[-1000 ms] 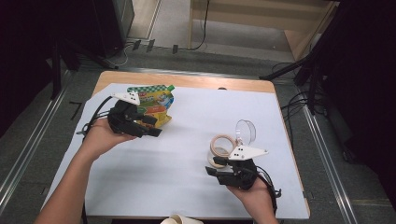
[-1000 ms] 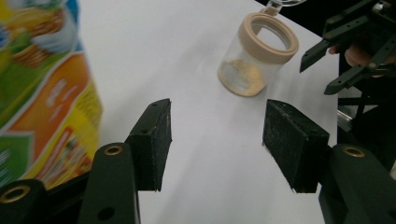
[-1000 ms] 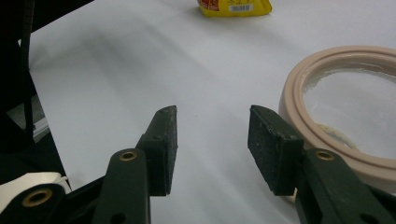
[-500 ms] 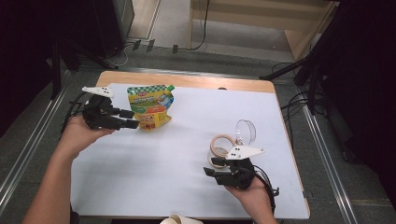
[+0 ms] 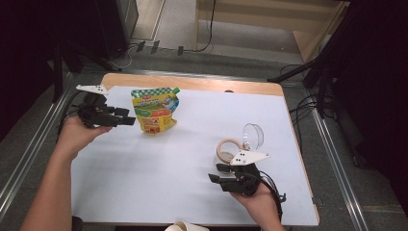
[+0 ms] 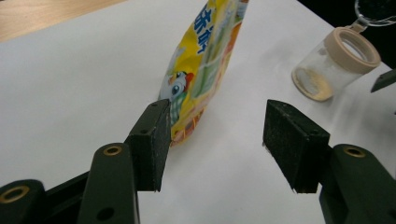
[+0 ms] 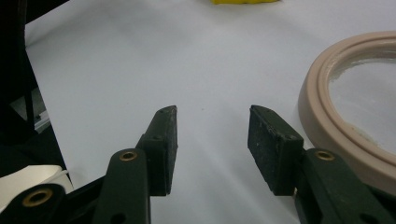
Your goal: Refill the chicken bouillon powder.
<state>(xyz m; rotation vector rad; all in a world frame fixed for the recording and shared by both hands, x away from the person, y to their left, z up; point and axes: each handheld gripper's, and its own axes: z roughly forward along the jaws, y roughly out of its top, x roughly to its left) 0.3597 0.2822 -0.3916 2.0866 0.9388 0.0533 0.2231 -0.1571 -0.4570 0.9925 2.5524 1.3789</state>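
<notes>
A yellow and green snack pouch (image 5: 155,109) stands at the back left of the white mat (image 5: 144,183). My left gripper (image 5: 129,119) is just to its left, pointing at it, open and a short way off. In the left gripper view the pouch (image 6: 205,70) rises just beyond the open left gripper (image 6: 219,116), nothing between the pads. A clear jar with a beige rim (image 5: 228,150) lies at the right. My right gripper (image 5: 215,174) rests just in front of it, open and empty. The right gripper view has that gripper (image 7: 212,116) open beside the jar's rim (image 7: 327,116).
A clear round lid (image 5: 253,134) stands just behind the jar. The mat covers a wooden table (image 5: 192,83) with metal rails at both sides. A pale rounded object (image 5: 185,226) pokes in at the front edge. Cables lie on the floor behind.
My left gripper has drawn back leftwards from the pouch, which stays standing on the mat. The right gripper and the jar have not moved.
</notes>
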